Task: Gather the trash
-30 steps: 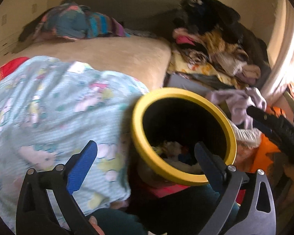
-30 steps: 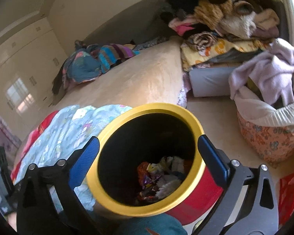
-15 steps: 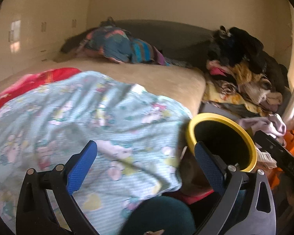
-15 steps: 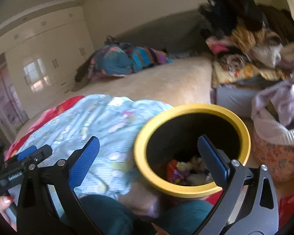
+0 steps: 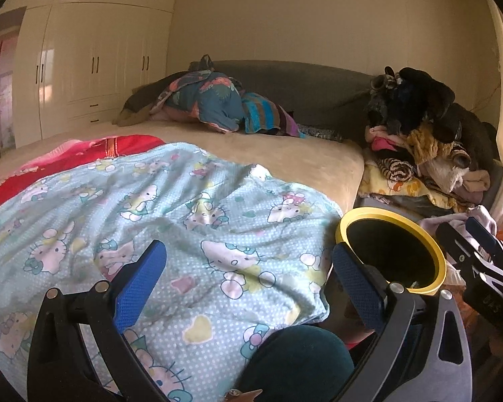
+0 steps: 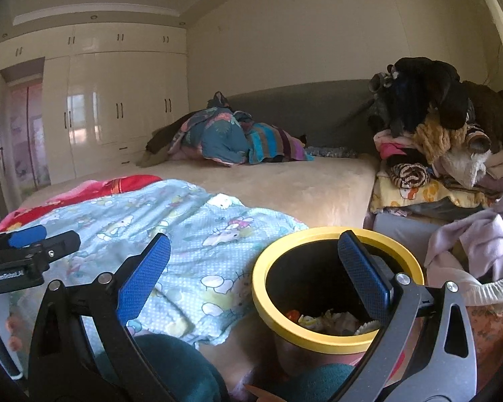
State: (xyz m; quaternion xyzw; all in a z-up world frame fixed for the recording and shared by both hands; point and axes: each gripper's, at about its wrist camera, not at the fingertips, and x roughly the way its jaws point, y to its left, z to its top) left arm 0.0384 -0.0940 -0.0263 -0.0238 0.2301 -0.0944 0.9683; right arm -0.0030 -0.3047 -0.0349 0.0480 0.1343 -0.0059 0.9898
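A trash bin with a yellow rim (image 6: 322, 333) and red body stands beside the bed, with wrappers and crumpled trash (image 6: 332, 320) inside. It also shows in the left wrist view (image 5: 429, 244). My right gripper (image 6: 251, 274) is open and empty, above the bin's near edge, its right finger over the opening. My left gripper (image 5: 248, 281) is open and empty, over the light blue cartoon-print blanket (image 5: 171, 207), left of the bin. The left gripper also shows at the left of the right wrist view (image 6: 26, 251).
A beige bed (image 5: 285, 157) carries the blanket, a red cover (image 5: 84, 154) and bundled clothes (image 5: 214, 104) by the grey headboard. A tall clothes pile (image 5: 426, 140) stands right of the bed. A laundry basket (image 6: 479, 268) sits right of the bin. Cream wardrobes (image 5: 90, 60) line the left wall.
Both grippers have lifted and tilted up and away from the bin, which now sits lower and to the right in both views. More of the bed and room shows. Both stayed open.
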